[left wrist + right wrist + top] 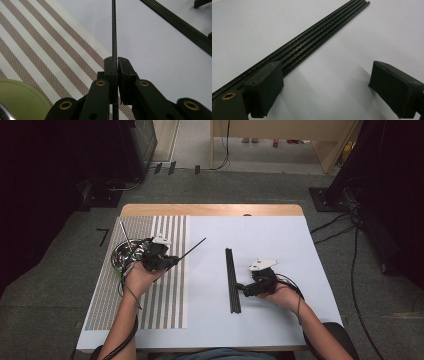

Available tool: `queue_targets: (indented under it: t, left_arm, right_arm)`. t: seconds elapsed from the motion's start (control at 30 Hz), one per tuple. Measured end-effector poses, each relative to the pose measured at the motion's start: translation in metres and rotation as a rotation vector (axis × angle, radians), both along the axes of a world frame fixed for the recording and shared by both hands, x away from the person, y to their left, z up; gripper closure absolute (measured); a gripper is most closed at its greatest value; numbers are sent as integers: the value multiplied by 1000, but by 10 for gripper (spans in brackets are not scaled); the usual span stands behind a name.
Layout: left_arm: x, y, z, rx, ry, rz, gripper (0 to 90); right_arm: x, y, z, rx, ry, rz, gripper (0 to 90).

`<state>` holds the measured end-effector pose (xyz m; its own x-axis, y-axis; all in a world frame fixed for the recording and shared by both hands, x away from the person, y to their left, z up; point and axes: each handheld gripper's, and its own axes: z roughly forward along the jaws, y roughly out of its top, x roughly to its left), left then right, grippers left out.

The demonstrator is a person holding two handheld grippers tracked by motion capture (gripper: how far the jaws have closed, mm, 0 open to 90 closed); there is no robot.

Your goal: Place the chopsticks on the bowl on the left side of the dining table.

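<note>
My left gripper [173,260] hovers over the striped mat [161,295], shut on one thin black rod [193,248] that points up and to the right. In the left gripper view the rod [114,30] runs straight out from between the closed jaws of that gripper [117,62]. Several more black rods [232,280] lie side by side on the white tabletop [280,245]. My right gripper [242,288] rests just right of them, open. In the right gripper view its jaws [329,85] stand wide apart with nothing between them, and the rods [312,37] pass the left jaw.
A metal bowl [119,255] with a thin stick [125,236] leaning in it sits at the mat's left edge, just behind my left hand. Its rounded side [20,100] shows in the left gripper view. Cables lie on the floor to the right of the table.
</note>
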<state>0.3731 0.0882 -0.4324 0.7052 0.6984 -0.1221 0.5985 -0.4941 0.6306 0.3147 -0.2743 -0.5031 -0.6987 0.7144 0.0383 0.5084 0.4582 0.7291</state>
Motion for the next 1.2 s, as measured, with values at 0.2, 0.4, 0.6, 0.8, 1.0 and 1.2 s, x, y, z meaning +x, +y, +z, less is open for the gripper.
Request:
queue_targets:
  t: [0.2, 0.4, 0.6, 0.8, 1.0, 1.2]
  left_arm:
    - [0, 6, 1, -1, 0, 12, 874]
    - [1, 14, 3, -1, 0, 23, 874]
    - [0, 21, 4, 5, -6, 31, 874]
    - [0, 28, 4, 5, -12, 39, 874]
    - [0, 35, 5, 16, -14, 51, 874]
    - [-1, 42, 6, 20, -14, 65, 873]
  right_arm:
    - [0, 0, 0, -1, -2, 1, 114]
    - [0, 0, 0, -1, -2, 1, 114]
    - [0, 0, 0, -1, -2, 1, 114]
    - [0, 0, 0, -1, -2, 1, 114]
    - [0, 0, 0, 0, -2, 1, 114]
    - [0, 0, 0, -1, 0, 0, 114]
